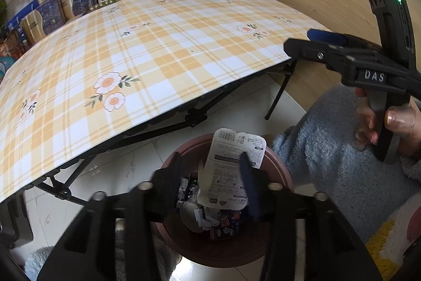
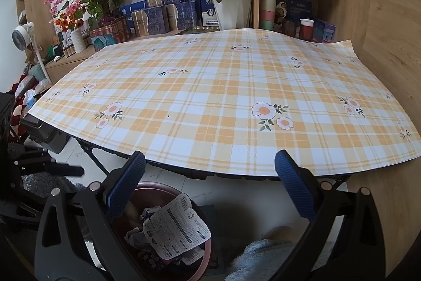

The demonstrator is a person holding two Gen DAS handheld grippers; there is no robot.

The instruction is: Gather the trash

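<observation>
Left gripper (image 1: 210,170) is over the trash bin (image 1: 279,162) on the floor, just off the near edge of the tabletop (image 1: 158,49). Its jaws are parted w/ the white wrapper (image 1: 231,162) between them; it looks let go, not pinched, tho one finger may be brushing it. Right gripper (image 2: 210,183) is spread wide, nothing in it, by the same edge. Tabletop looks clear afaict, so prob the last piece. Risk imo: the wrapper is big and stiff, standing up past the rim on the junk below, so it could snag a finger on the way out or tip over the side.
</observation>
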